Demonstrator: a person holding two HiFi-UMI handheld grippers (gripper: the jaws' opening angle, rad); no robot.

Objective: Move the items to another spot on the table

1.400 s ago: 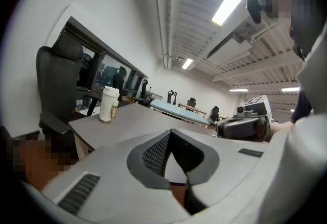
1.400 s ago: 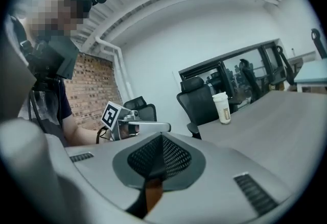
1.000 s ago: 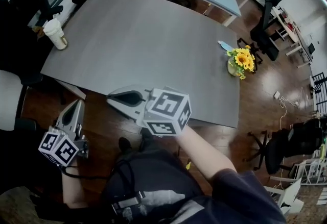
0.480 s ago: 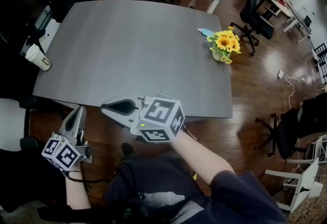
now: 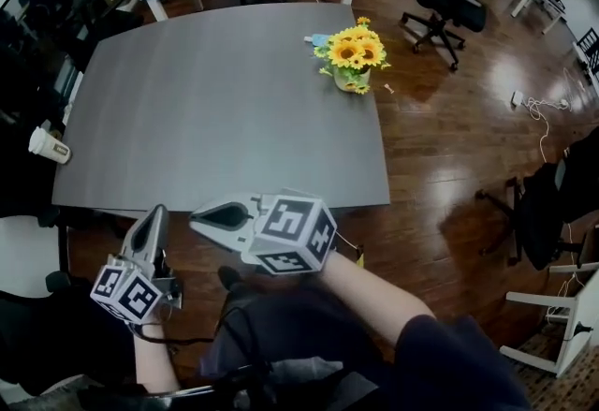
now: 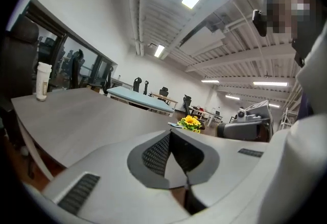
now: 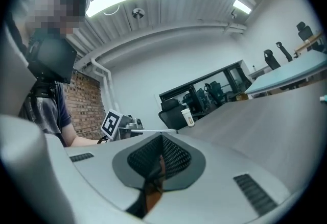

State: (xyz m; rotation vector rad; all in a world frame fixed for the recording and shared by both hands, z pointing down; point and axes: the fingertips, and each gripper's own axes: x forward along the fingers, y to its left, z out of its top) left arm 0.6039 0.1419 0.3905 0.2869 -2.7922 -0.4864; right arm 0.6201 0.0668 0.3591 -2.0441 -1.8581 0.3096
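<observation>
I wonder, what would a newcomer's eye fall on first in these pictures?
Bright sunflowers stand near the far right edge of the grey table. A lidded cup sits at its left edge. The left claw and right claw hang shut and empty before its near edge.

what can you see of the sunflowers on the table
The bunch of sunflowers has yellow blooms with dark centres and green leaves, and they look artificial, though that is a guess. It sits in a small pale greenish pot, upright and untouched. It stands on the grey table near the far right corner, close to the right edge. Only the table bears it. A small pale blue flat item lies just behind it; whether they touch cannot be told.
</observation>
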